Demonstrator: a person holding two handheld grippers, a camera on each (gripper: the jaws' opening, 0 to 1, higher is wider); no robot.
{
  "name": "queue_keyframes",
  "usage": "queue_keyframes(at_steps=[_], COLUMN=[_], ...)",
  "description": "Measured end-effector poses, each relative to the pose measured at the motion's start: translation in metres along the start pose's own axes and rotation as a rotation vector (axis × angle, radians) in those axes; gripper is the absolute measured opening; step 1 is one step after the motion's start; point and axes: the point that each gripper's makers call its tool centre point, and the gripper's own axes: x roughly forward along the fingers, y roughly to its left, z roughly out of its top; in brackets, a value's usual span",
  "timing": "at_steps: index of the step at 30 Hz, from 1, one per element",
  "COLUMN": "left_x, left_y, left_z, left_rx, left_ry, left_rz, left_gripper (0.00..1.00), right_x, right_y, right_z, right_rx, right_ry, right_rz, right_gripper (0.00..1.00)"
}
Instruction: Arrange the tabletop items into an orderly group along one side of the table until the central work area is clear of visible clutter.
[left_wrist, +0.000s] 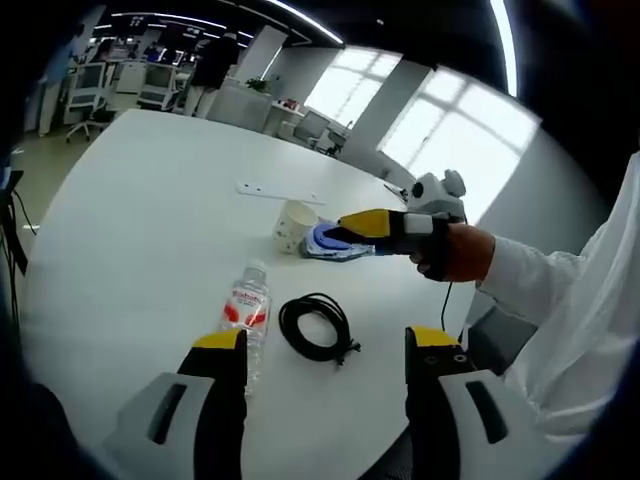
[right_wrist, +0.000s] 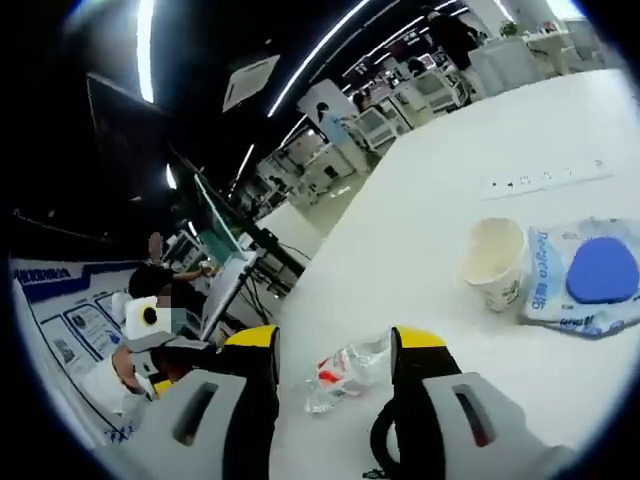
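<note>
Two yellow-tipped jaws of the left hand-held gripper (left_wrist: 325, 345) rise from the bottom of the left gripper view, spread wide with nothing between them, held above the near edge of the white desk (left_wrist: 130, 220). Just beyond its left jaw lies a clear water bottle (left_wrist: 248, 310) with a red-and-white label, on its side with the cap pointing away. Beside it, between the jaws as seen from here, rests a coiled black cable (left_wrist: 315, 327). Farther out stands a paper cup (left_wrist: 294, 226), and just beside it a flat plastic packet (left_wrist: 335, 243) with a blue round item inside. The right hand-held gripper (left_wrist: 350, 226) comes in from the right, held by a hand (left_wrist: 462, 252) in a white sleeve, its tip over the packet; whether its jaws touch the packet cannot be told from this view. In the right gripper view, that gripper's (right_wrist: 333, 345) own jaws stand wide apart and hold nothing; between them the bottle (right_wrist: 350, 370) lies on the desk (right_wrist: 420, 210), and part of the cable (right_wrist: 380, 440) shows by the right jaw. The cup (right_wrist: 495, 262) stands upright just beside the packet (right_wrist: 585, 275), close enough that they may touch. Farther back on the desk lies a white power strip (right_wrist: 545, 178), well apart from the rest. Beyond the desk are office workstations and bright windows.
</note>
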Motion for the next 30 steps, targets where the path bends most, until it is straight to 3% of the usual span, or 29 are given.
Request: queue_keyframes(at_steps=[5, 9, 17, 21, 30], left_x=[0.002, 0.003, 0.006, 0.008, 0.014], left_y=[0.005, 0.007, 0.014, 0.017, 0.021], left_z=[0.0, -0.003, -0.007, -0.009, -0.008], left_rx=[-0.006, -0.008, -0.026, -0.031, -0.041], left_ry=[0.002, 0.01, 0.013, 0.014, 0.002], left_rz=[0.003, 0.005, 0.005, 0.001, -0.012], left_gripper=[0.64, 0.64, 0.64, 0.64, 0.63], right_x=[0.015, 0.027, 0.043, 0.049, 0.066], right_y=[-0.01, -0.023, -0.054, -0.064, -0.075], right_z=[-0.014, -0.016, -0.026, -0.03, -0.044], right_rx=[0.107, 0.25, 0.457, 0.482, 0.528], right_ry=[0.005, -0.019, -0.005, 0.008, 0.051], right_rz=[-0.018, -0.033, -0.113, -0.137, -0.178], right_gripper=[0.47, 0.49, 0.46, 0.4, 0.4])
